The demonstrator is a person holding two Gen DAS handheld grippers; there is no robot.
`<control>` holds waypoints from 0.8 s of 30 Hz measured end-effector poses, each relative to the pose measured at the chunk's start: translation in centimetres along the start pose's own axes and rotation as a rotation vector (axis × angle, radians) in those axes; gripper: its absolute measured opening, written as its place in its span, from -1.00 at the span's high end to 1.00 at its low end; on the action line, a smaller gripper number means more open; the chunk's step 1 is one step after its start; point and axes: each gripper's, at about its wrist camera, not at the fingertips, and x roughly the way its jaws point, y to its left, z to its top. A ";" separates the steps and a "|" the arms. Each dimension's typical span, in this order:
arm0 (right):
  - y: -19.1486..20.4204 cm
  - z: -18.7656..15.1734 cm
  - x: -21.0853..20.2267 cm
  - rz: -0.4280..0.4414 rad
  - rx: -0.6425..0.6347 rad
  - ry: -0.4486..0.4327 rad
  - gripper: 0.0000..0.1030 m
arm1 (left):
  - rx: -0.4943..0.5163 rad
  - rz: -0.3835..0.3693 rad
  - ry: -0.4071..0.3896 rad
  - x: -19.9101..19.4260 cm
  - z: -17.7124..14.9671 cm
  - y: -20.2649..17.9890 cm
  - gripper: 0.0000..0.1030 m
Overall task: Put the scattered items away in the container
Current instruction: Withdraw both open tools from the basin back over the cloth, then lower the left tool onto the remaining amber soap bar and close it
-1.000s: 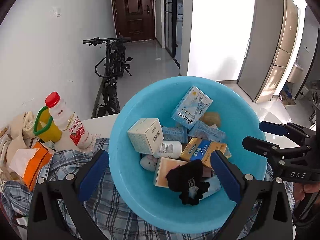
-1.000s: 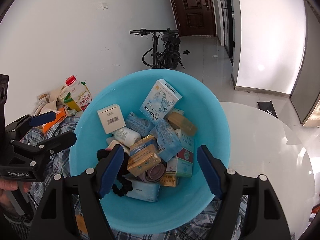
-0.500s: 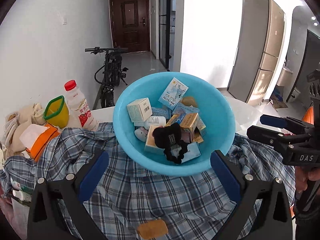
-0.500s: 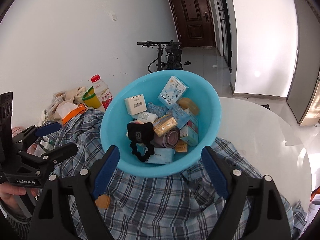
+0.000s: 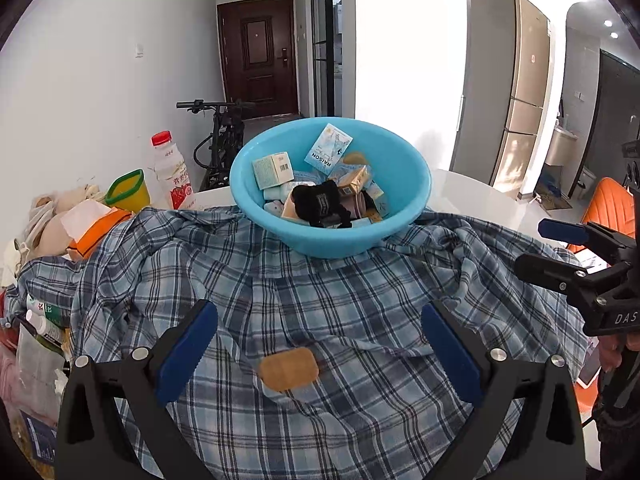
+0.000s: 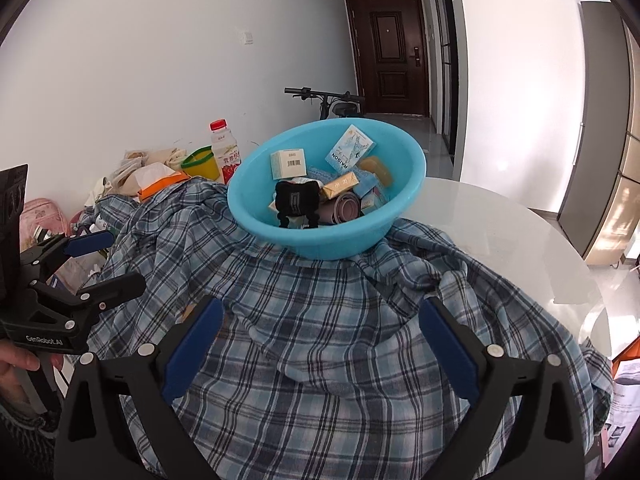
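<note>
A blue bowl [image 5: 332,244] [image 6: 320,246] stands on a blue plaid shirt [image 5: 320,300] [image 6: 320,292] spread over the table. It holds several small boxes and a black hair tie [image 5: 320,200] [image 6: 298,200]. A flat tan piece [image 5: 288,368] lies loose on the shirt, just below and between the fingers of my left gripper [image 5: 318,328]. That gripper is open, well short of the bowl. My right gripper [image 6: 320,320] hovers over the shirt too, its jaws opening with nothing between them. Each gripper shows at the edge of the other's view.
At the back left stand a red-capped bottle [image 5: 170,172], a yellow cup [image 5: 126,192], an orange tissue pack [image 5: 96,224] and bags. The white round table [image 6: 500,240] shows bare on the right. A bicycle [image 5: 220,136] leans behind; an orange chair [image 5: 608,208] is at right.
Both grippers have drawn back from over the bowl, which now looks smaller and farther. The shirt and the tan piece have come into view. The right jaws stand wider.
</note>
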 end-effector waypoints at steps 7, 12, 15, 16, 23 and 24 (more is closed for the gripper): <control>-0.2 -3.4 -1.3 -0.043 0.019 -0.018 -0.90 | -0.056 -0.078 0.053 -0.3 -3.1 -0.4 -1.00; -0.5 -4.6 -1.0 -0.063 0.031 -0.012 -0.91 | -0.053 -0.055 0.069 0.0 -4.4 -0.6 -1.00; -0.7 -4.9 -0.3 -0.055 0.044 0.007 -0.91 | -0.058 -0.038 0.086 0.9 -4.6 -0.4 -1.00; -0.8 -5.0 -0.1 -0.053 0.047 0.010 -0.91 | -0.065 -0.042 0.090 1.2 -4.7 -0.3 -1.00; -1.4 -5.6 1.1 -0.046 0.069 0.047 -0.91 | -0.101 -0.049 0.142 5.0 -4.7 1.0 -1.00; -1.5 -5.8 1.3 -0.047 0.074 0.055 -0.91 | -0.099 -0.039 0.152 5.6 -4.8 1.1 -1.00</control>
